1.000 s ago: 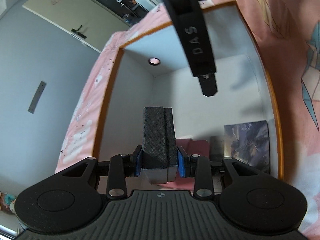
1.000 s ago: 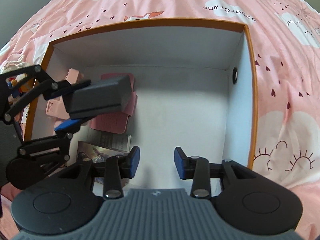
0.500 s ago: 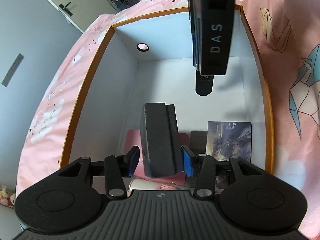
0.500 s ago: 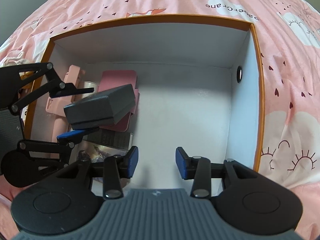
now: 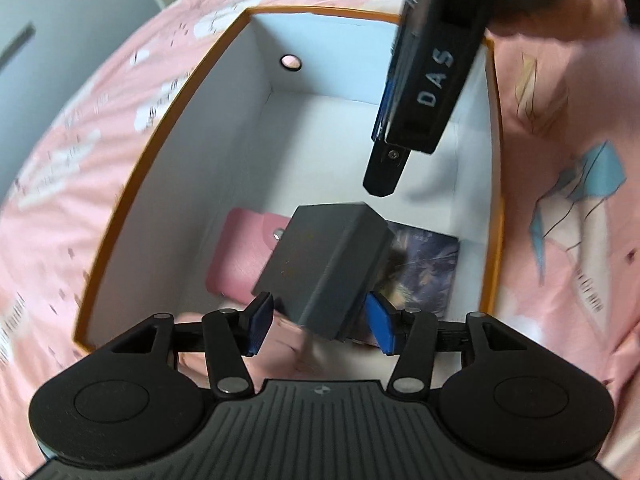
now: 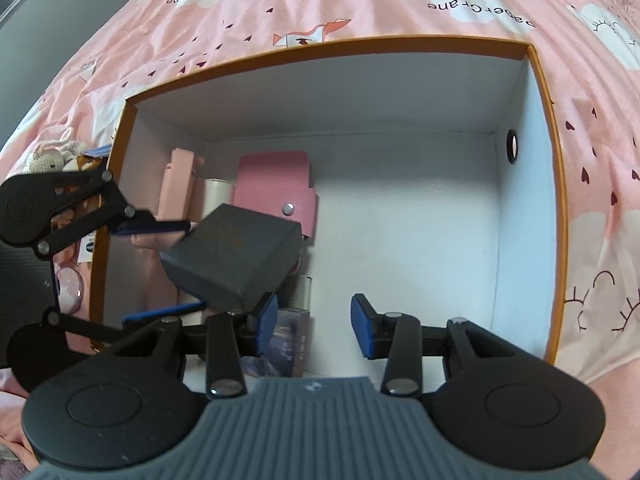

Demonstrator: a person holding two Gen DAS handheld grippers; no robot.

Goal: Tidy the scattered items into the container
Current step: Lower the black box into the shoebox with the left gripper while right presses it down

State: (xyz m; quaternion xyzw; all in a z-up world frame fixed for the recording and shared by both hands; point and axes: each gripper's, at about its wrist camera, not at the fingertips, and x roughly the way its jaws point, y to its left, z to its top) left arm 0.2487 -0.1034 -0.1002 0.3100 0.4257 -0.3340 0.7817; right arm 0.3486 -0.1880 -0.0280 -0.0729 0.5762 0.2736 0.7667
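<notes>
Left tongs [image 5: 318,324] are opening over the box [image 5: 168,128]. The dark case [image 5: 324,268] is sitting tilted between the pads; there is a visible gap at the 9 o'clock pad [image 5: 262,318], and I can't tell whether the 3 o'clock pad is touching it. So released, not clamped. In the right wrist view the same case [image 6: 236,258] is hanging tilted above the box floor, just off my left tongs [image 6: 160,268] at 9 o'clock.

Right tongs [image 6: 314,326] are hanging over the box interior, jaws parted, nothing between them. In the left view they [image 5: 384,176] are coming in from 1 o'clock, with my hand [image 5: 560,4] on the handle.

Already lying in the box [image 6: 552,200]: a pink wallet [image 6: 276,184] at 11 o'clock from the case, a picture card [image 5: 424,264] at its 3 o'clock, pink items [image 6: 180,188] along the 9 o'clock wall.

The box is sitting on a pink sheet [image 6: 360,0]. Small items [image 6: 52,156] are lying outside its 9 o'clock wall.
</notes>
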